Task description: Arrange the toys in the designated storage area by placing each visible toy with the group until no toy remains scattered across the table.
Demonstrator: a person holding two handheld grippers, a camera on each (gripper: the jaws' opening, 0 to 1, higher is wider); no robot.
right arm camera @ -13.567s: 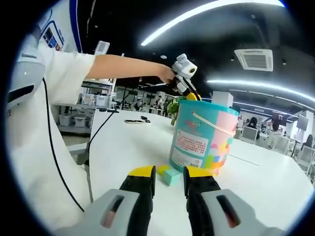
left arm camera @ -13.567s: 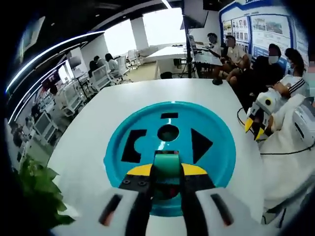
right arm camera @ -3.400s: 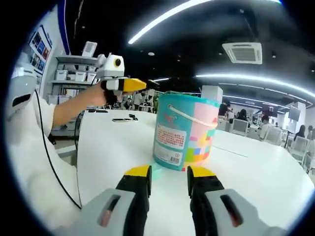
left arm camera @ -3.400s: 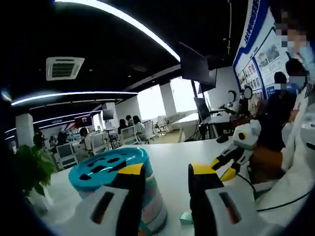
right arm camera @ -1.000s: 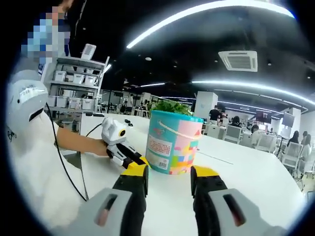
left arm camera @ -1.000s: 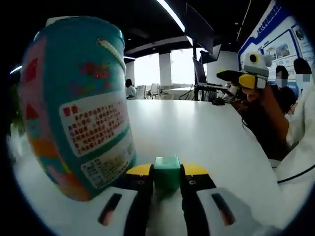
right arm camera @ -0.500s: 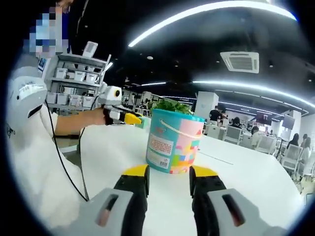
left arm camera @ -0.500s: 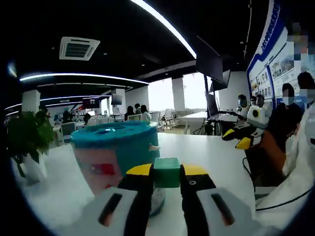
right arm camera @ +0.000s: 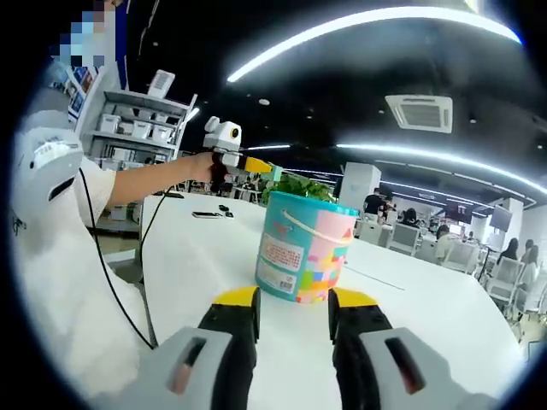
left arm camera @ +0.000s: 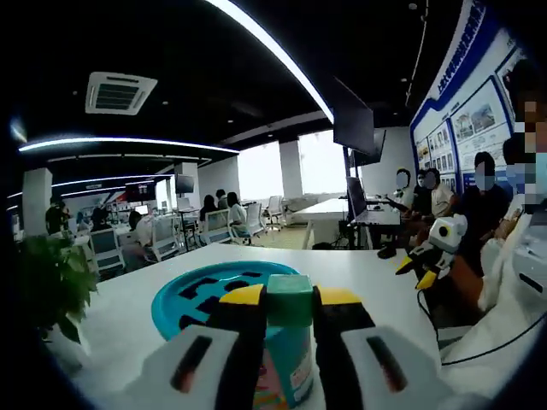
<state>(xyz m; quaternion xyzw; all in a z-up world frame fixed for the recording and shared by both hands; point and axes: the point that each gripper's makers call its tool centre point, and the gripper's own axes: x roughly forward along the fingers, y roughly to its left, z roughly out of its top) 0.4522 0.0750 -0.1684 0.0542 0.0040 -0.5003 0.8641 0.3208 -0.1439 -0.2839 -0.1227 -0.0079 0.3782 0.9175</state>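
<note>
In the left gripper view, a green block [left arm camera: 290,299] is clamped between the jaws of the left gripper [left arm camera: 290,301] at lower centre. Just behind and below it the bucket [left arm camera: 224,295] is seen, its teal lid pierced with shaped holes. The right gripper [left arm camera: 416,272] is seen at right, over the white table [left arm camera: 359,269].

In the right gripper view, the right gripper [right arm camera: 293,312] is held apart and empty at the bottom; the bucket [right arm camera: 302,248] stands at centre on the table [right arm camera: 197,248]. The left gripper [right arm camera: 248,164] is seen above the bucket's left rim, at upper left.
</note>
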